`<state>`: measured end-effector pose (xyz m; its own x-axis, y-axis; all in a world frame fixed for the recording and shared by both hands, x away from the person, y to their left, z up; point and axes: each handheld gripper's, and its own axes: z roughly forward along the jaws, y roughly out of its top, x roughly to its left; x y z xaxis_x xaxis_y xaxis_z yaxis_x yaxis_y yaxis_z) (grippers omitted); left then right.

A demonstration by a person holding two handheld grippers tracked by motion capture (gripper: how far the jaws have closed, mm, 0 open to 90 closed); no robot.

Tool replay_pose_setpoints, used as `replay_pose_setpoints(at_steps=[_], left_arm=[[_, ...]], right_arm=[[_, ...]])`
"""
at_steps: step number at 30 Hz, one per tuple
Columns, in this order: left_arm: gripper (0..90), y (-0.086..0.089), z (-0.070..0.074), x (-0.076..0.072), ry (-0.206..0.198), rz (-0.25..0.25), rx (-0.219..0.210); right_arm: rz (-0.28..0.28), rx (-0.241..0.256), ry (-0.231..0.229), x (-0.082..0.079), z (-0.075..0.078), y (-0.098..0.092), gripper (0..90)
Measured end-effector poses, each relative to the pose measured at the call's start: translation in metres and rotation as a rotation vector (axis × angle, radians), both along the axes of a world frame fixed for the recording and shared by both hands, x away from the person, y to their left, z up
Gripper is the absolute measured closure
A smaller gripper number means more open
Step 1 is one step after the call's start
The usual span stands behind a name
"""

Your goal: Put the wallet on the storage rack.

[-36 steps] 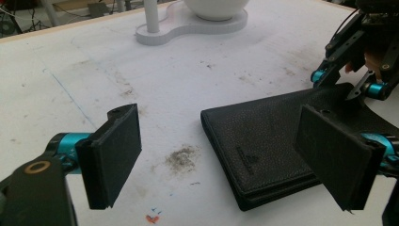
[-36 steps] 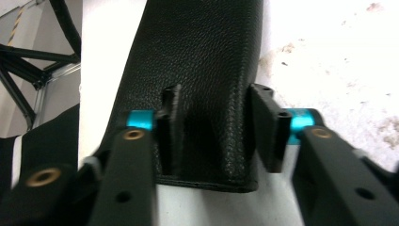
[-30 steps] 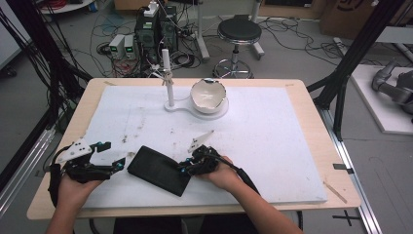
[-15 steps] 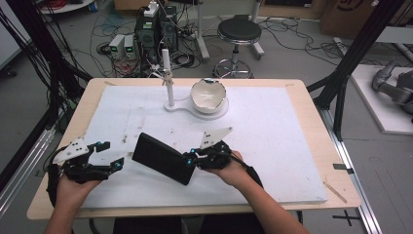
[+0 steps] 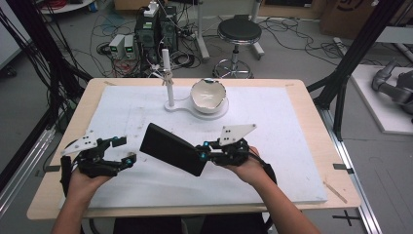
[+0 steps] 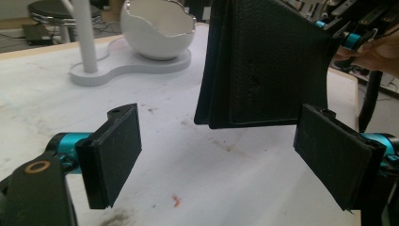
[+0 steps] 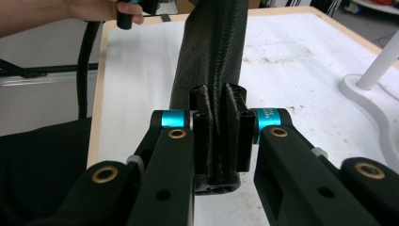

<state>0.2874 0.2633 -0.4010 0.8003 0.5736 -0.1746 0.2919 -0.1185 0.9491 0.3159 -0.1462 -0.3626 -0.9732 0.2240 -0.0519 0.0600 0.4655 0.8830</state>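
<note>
in my right gripper view the black wallet [image 7: 211,56] runs off the top edge, and the pads cover its near end. in the left gripper view its top is cut off too, and i can't tell whether it's a wallet or a case.

Wooden bench [image 5: 311,105] with a white mat [image 5: 287,126] at centre; round stool [image 5: 238,31] upper middle; cables [image 5: 97,29] and power boxes [image 5: 156,27] on grey floor [image 5: 292,53] upper left.

We've got two black grippers: left gripper [image 5: 122,151] and right gripper [image 5: 200,150], each with teal collars, brass rivets, textured black pads [image 6: 115,148], a grey triangular plate [image 5: 236,131] and black cable.
</note>
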Motion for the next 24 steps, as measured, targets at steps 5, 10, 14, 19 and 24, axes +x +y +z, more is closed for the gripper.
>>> replay_pose_setpoints(at_steps=[5,10,14,19,24], left_arm=[[15.5,-0.013,0.0,0.007,0.027,-0.093,-0.033],[15.5,-0.027,0.001,0.014,0.033,-0.158,-0.05],[15.5,-0.038,0.0,0.021,0.05,-0.201,-0.068],[15.6,-0.057,-0.001,0.025,0.065,-0.273,-0.026],[47.2,-0.062,0.001,0.022,0.015,-0.3,-0.003]], right_arm=[[0.025,0.016,-0.019,-0.007,0.004,-0.004,83.4],[0.047,0.021,-0.032,-0.013,0.005,-0.006,83.4],[0.071,0.017,-0.037,-0.019,0.004,-0.006,83.3],[0.066,0.011,-0.031,-0.02,0.002,-0.01,83.3],[0.039,0.001,-0.013,-0.015,-0.002,-0.016,83.2]])
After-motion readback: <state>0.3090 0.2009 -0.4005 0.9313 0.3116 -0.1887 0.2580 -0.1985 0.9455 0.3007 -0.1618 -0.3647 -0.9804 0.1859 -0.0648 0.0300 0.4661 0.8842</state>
